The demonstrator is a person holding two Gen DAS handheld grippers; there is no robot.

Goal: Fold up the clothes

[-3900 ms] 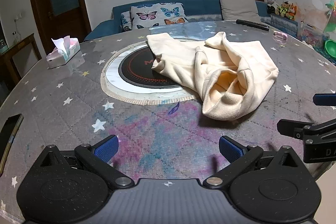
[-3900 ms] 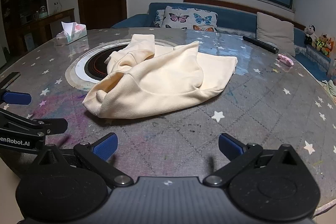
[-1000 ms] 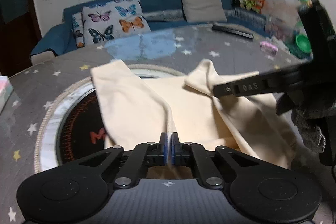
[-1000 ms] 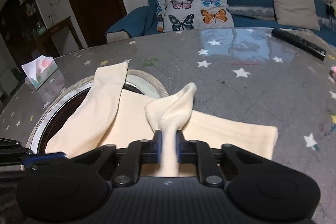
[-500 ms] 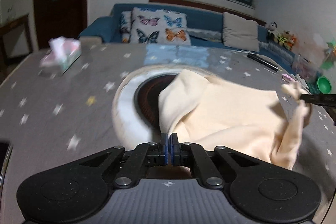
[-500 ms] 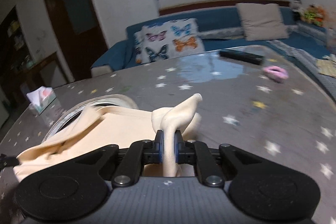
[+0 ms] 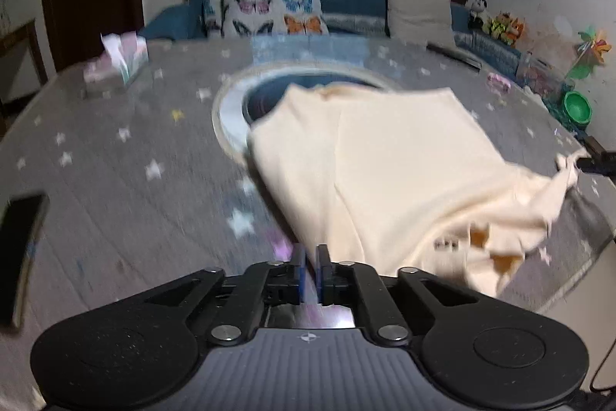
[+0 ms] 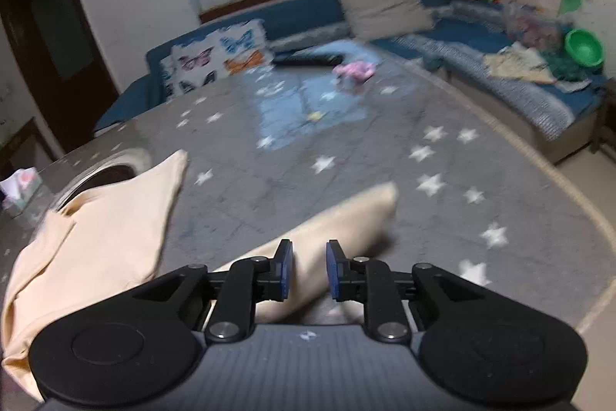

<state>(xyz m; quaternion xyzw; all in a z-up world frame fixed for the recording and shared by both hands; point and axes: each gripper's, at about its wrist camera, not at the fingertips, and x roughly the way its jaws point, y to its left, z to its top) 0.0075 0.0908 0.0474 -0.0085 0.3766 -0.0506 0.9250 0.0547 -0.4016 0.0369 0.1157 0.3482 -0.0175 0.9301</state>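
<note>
While both sets of jaws are opening, the cream garment point(image 7: 404, 172) lies spread on the round desk point(image 7: 115, 180), long axis running from the left gripper point(image 7: 311, 266) to the right gripper point(image 8: 307, 268), cloth lying loose between each pair. Motion blur hides detail.

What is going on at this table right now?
A person is folding a cream garment on a round table with star patterns, using two hand-held tongs. The garment lies spread out, partly over the dark round inset in the middle. The left tongs are opening at the near edge of the cloth. The right tongs are opening too, with a strip of the cloth between them.
</note>
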